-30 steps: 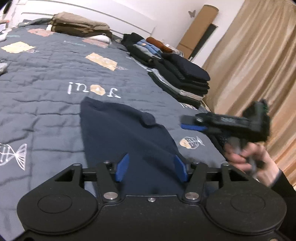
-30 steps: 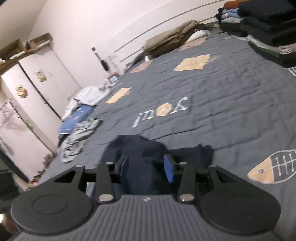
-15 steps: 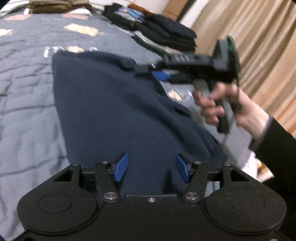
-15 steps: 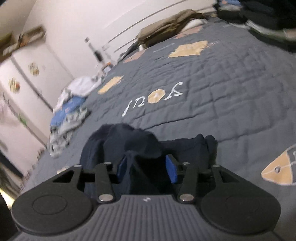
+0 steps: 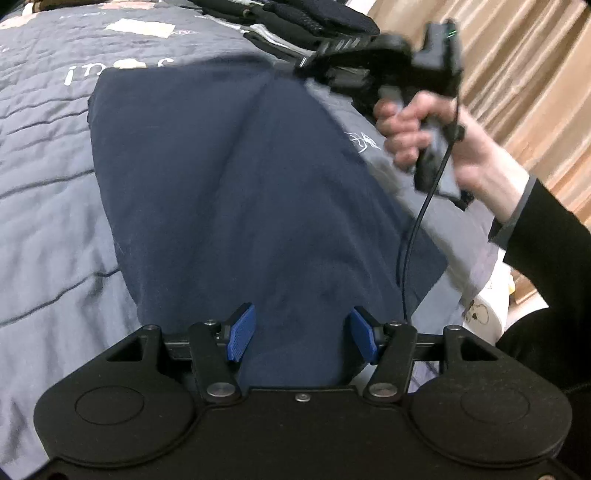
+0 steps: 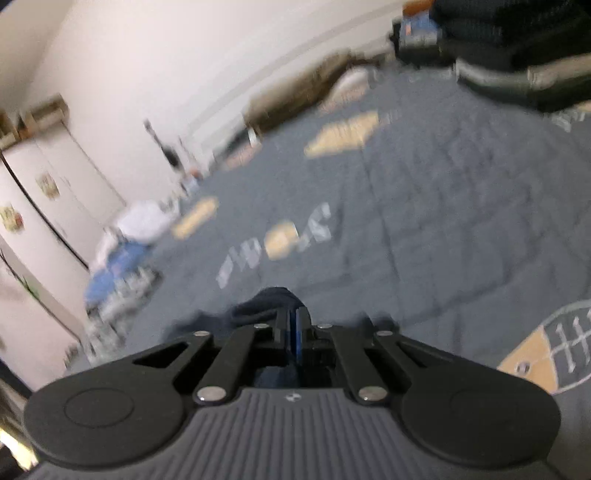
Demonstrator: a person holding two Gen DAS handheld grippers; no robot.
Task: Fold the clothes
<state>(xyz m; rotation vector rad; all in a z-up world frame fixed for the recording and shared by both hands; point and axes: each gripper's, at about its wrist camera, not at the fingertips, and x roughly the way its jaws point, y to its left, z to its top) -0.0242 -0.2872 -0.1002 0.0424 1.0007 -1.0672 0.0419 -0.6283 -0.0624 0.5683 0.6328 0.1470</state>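
While a dark navy knit garment (image 5: pixel 236 192) lies spread across the grey quilted bedspread (image 5: pixel 48 206), the left gripper (image 5: pixel 301 338) hangs over its near hem with the two blue-padded fingers (image 5: pixel 240 332) held wide apart, cloth showing between them but not pinched. From the left wrist view the garment runs from that hem away toward its far edge, where a ridge of fabric rises diagonally to the upper right corner. At that corner the right gripper (image 5: pixel 314 62), a black pistol-grip tool in the person's right hand (image 5: pixel 436 133), meets the cloth; its tip is blurred here. A thin black cable (image 5: pixel 417 229) drops from the handle across the garment's right side. In the right wrist view the right gripper (image 6: pixel 294 334) has its jaws pressed together on a bunched fold of the navy garment (image 6: pixel 262 306), which bulges just ahead of the fingertips; the whole view is smeared by motion. White lettering with a tan patch (image 6: pixel 277 243) is stitched on the bedspread beyond the garment, and a tan fish patch (image 6: pixel 546 350) sits at the right edge. A stack of folded dark clothes (image 5: pixel 314 22) lies at the far side of the bed, near the beige curtain (image 5: pixel 517 74).
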